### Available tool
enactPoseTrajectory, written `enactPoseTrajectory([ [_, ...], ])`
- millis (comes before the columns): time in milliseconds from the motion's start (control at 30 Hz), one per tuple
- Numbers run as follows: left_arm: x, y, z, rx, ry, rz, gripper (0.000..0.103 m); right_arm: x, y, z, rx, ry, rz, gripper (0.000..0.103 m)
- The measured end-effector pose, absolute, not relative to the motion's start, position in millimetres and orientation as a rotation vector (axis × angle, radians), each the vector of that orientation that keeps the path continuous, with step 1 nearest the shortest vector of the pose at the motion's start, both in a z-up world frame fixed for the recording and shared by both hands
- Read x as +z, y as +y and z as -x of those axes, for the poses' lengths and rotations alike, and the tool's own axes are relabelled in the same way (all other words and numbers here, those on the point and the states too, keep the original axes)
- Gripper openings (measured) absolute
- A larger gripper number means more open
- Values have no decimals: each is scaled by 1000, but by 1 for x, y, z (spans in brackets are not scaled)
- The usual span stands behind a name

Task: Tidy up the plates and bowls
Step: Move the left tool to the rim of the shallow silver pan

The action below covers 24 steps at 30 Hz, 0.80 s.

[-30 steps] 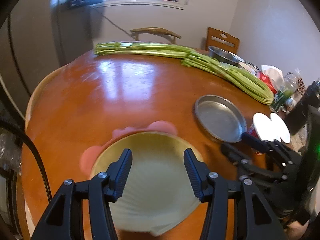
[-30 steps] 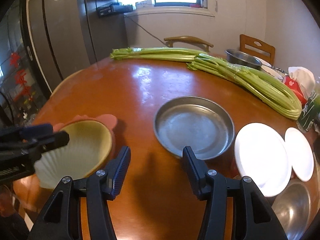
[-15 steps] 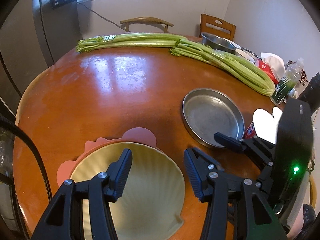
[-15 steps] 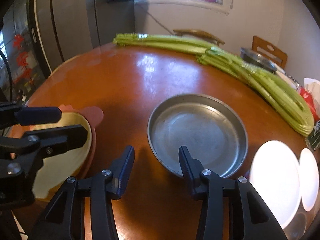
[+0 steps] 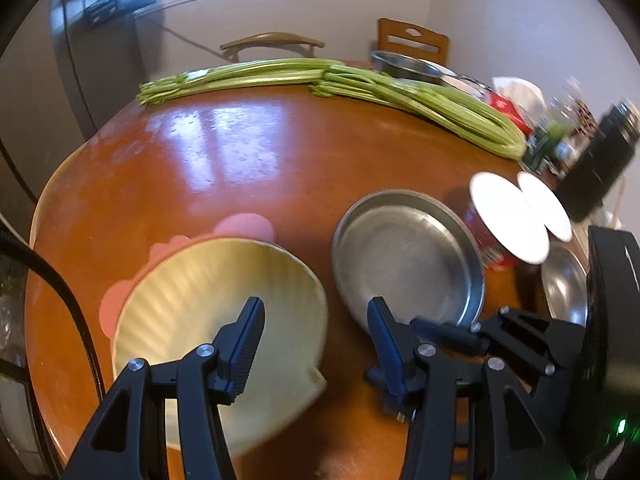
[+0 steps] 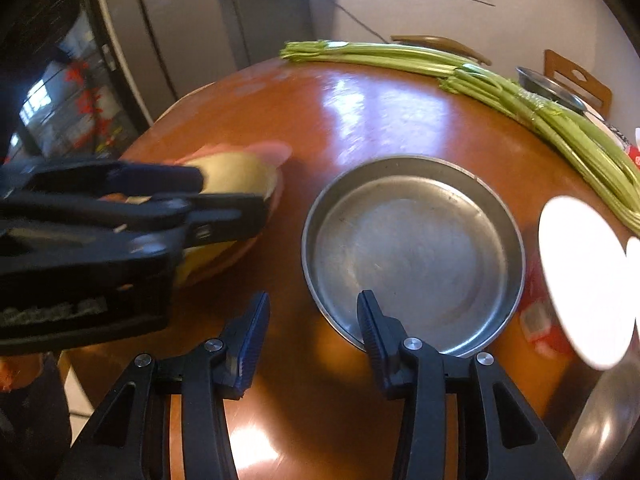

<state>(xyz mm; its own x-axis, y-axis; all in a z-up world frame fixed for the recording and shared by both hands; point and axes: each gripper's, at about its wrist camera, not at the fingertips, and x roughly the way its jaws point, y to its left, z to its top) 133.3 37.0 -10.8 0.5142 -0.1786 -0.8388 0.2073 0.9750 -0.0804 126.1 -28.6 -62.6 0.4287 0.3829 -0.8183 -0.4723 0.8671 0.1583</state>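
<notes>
Left gripper [image 5: 316,324] spread above ribbed, shell-shaped yellow plate [image 5: 208,300]; right gripper [image 6: 312,320] spread, straddling round steel pan [image 6: 412,252] rim.

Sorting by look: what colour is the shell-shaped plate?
Pale yellow, ribbed shell plate; clearest in the left wrist view.

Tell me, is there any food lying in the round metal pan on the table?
No, the round metal pan shows only its bare grey bottom, and the celery lies on the table beyond it.

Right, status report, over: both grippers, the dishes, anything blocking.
Left gripper open over yellow shell plate. Right gripper open, jaws just narrowed, straddling steel pan near rim. White plates beside pan. Nothing blocking.
</notes>
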Motion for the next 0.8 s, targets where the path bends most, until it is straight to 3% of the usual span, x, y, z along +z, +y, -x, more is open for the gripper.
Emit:
enactPoseTrajectory([
  [400,-15,19,-78,-216,953,-77,54,-56,-50,-43,591,948,140,47],
  [800,8,42,-39,-186,858,-41,54,-29,-83,-26,522,862,63,47],
])
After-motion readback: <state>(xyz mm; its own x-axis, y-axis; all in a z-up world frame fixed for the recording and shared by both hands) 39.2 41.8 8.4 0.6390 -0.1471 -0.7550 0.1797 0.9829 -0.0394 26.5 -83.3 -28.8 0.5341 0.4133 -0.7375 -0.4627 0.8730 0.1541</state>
